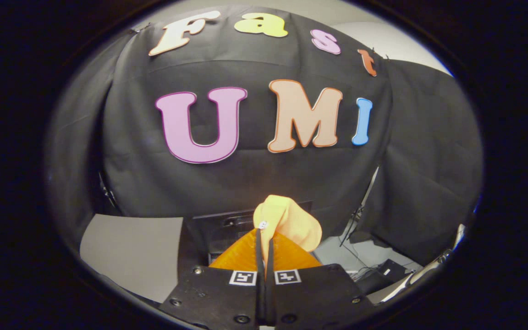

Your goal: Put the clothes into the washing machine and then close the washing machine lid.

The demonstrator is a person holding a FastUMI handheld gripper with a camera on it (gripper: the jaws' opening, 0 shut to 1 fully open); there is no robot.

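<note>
1. The gripper [264,238] is held raised, with the black cloth wall [245,174] faced.
2. The orange fingers [241,256] are pressed nearly together, and a yellow garment [291,222] is pinched between their tips.
3. The garment is bunched upward and toward 1 o'clock from the fingertips; a small white button [262,224] is seen on it at the tips.
4. A dark box-like unit [218,229] is located just beyond the fingers; its contents cannot be determined.
5. A pale grey surface [131,252] lies at 9 o'clock from the fingers.
6. Cables [360,266] lie on the floor at 3 o'clock.
</note>
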